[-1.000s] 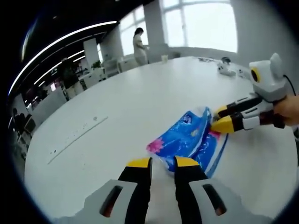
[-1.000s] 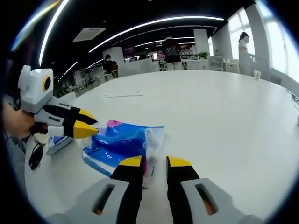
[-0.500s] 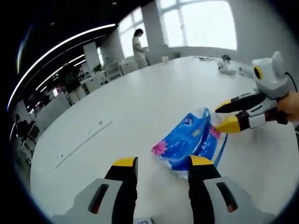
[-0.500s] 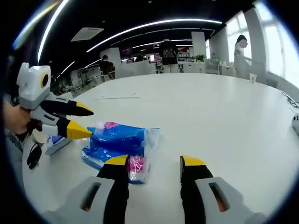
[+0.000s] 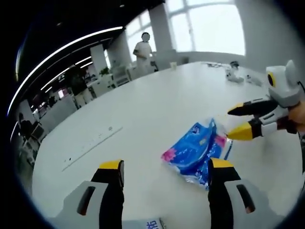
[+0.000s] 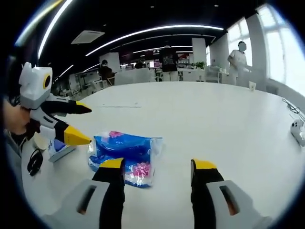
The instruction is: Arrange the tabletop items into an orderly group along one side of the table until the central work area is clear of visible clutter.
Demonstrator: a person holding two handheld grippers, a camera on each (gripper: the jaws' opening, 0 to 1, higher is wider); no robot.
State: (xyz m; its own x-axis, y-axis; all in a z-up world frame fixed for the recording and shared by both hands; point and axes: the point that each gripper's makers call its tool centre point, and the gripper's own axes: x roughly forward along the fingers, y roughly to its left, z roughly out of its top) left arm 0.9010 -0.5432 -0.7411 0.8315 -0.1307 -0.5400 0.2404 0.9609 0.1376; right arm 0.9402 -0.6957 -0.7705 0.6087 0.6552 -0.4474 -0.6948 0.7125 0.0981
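A blue plastic pack with pink flowers (image 5: 196, 151) lies flat on the white table (image 5: 143, 114). In the left gripper view my left gripper (image 5: 166, 171) stands open just short of the pack's near edge, touching nothing. The right gripper (image 5: 239, 121) comes in from the right, jaws apart, tips beside the pack's far end. In the right gripper view the same pack (image 6: 125, 151) lies ahead of my open right gripper (image 6: 158, 168), and the left gripper (image 6: 81, 125) hovers open at the pack's left end.
A small blue-and-white box (image 6: 59, 149) and dark sunglasses (image 6: 34, 162) lie at the table edge by the left hand. White devices and cables (image 5: 233, 72) rest at the far end. A long strip (image 5: 90, 147) lies on the table. People stand by the windows.
Both grippers have opened and let go of the pack, which now lies free on the table. Both have drawn back a little from it.
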